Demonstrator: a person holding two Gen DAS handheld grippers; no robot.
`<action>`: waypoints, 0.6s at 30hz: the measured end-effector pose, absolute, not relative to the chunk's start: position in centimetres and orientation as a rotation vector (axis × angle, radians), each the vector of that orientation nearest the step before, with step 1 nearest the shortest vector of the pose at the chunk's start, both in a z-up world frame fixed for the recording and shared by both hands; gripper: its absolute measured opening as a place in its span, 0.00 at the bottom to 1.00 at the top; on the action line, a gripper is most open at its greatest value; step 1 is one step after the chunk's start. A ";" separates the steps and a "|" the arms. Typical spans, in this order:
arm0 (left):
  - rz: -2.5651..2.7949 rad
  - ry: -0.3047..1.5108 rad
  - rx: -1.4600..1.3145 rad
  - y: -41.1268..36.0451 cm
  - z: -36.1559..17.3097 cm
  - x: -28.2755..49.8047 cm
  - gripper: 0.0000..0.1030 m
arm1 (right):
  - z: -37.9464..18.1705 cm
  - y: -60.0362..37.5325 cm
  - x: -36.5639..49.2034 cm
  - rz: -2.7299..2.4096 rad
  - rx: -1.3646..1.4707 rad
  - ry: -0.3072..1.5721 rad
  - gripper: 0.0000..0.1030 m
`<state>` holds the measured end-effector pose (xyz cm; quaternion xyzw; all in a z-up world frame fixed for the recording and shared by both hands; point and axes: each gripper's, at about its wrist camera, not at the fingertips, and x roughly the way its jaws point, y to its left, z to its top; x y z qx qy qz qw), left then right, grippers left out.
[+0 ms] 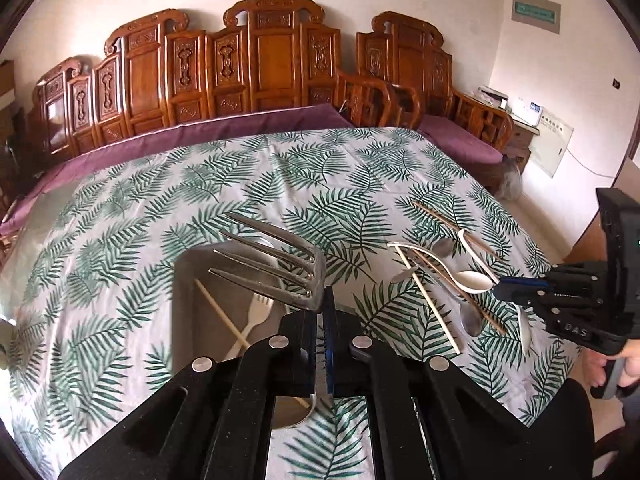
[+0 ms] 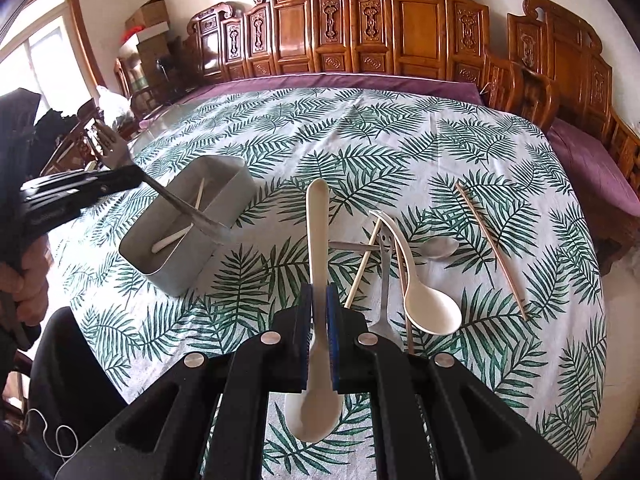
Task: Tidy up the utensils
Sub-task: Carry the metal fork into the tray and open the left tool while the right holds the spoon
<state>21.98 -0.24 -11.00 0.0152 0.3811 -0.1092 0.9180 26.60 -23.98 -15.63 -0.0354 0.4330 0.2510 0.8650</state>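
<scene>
Left tongs (image 1: 320,300) clenched on metal fork (image 1: 272,256), right tongs (image 2: 319,304) on white spoon (image 2: 316,280). Bin (image 2: 180,236) under fork. Lower handle-first, release inside, clear of rim.

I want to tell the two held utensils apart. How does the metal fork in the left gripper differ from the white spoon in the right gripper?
The metal fork is shiny steel with four tines; the white spoon is matte cream with a round bowl. The left gripper clamps the fork just below its tines, above the grey bin; the right gripper clamps the spoon mid-handle, bowl nearest the camera. Both are lifted off the cloth.
</scene>
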 end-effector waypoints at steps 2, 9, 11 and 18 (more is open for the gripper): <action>-0.215 0.788 0.048 0.5 -10.4 21.6 0.02 | -15.5 -23.6 26.6 0.528 -0.076 0.905 0.08; -0.126 0.889 0.166 4.5 -10.4 22.0 0.02 | -15.3 -21.2 26.9 0.561 -0.093 0.897 0.08; -0.110 0.908 0.194 5.2 -10.4 21.9 0.02 | -15.4 -20.5 26.9 0.572 -0.095 0.898 0.08; -0.116 1.001 0.256 5.7 -12.0 22.6 0.02 | -15.9 -18.7 26.8 0.594 -0.115 0.909 0.08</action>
